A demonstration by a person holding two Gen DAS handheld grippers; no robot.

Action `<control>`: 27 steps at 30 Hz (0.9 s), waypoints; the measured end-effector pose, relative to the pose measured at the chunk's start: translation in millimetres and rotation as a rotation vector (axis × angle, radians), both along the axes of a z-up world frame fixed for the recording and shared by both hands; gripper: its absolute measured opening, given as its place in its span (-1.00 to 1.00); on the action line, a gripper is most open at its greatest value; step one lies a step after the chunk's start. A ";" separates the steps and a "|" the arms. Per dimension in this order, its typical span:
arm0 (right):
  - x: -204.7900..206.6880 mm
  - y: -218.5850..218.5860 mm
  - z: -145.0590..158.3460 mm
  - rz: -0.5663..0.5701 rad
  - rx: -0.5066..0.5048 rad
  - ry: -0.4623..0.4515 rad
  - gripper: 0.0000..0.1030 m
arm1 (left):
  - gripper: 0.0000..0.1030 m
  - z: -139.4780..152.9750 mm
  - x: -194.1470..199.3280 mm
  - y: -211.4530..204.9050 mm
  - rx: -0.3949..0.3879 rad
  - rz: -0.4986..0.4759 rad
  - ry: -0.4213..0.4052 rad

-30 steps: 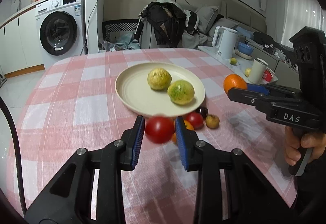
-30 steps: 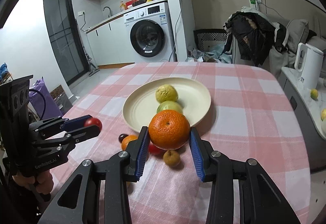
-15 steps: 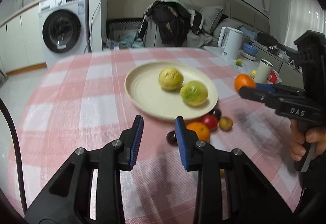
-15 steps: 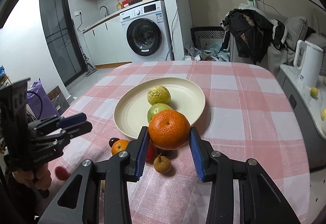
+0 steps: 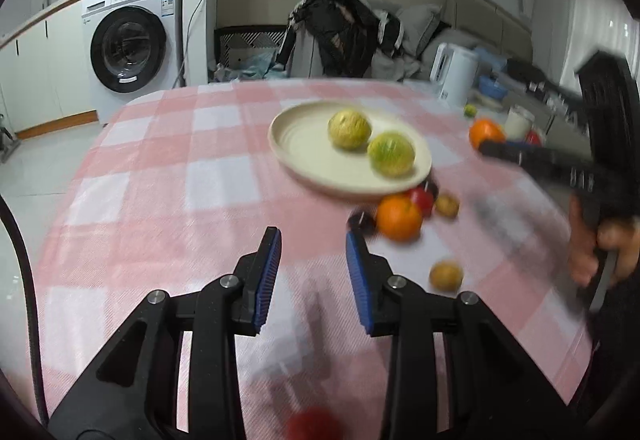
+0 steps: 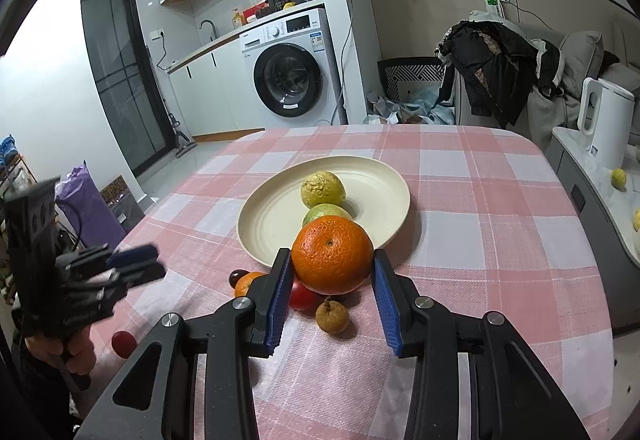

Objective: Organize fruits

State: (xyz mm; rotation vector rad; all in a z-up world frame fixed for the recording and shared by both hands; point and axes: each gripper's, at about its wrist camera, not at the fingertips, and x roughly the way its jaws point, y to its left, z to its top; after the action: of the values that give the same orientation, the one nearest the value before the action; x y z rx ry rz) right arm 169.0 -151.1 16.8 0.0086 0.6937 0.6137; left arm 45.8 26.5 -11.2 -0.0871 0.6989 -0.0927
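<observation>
Held the big orange (image 6: 332,254) clamped at its widest girth in the right hand-held gripper (image 6: 330,290), above the plate (image 6: 276,216) rim nearer the camera. Judged firm, rounded, fairly heavy, with dimpled peel giving grip; best pinched across the middle. Left hand-held gripper (image 5: 313,274) spread apart, nothing between the pads, hovering low and level over the worktop (image 5: 160,168). Small red fruit (image 6: 123,343) lay loose beneath it, near the worktop's edge.

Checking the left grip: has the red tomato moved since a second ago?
Yes. The red tomato left the left gripper and lies on the tablecloth, nearer the person than the plate.
</observation>
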 end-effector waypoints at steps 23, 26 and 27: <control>-3.5 -0.5 1.9 -0.001 0.014 0.005 -0.22 | -0.42 -40.8 -71.9 7.7 0.069 -0.039 0.186; -3.4 -1.0 2.2 0.001 0.010 0.003 -0.22 | -0.49 -39.2 -72.2 4.7 0.074 -0.054 0.189; -3.7 -1.1 1.9 0.001 0.010 0.003 -0.22 | -0.49 -38.7 -71.9 4.6 0.069 -0.055 0.185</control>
State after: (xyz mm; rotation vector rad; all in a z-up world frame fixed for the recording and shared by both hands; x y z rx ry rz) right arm 165.4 -152.2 18.8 0.0181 0.6942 0.6183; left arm -26.1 31.1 -50.0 -0.0100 0.8892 -0.1144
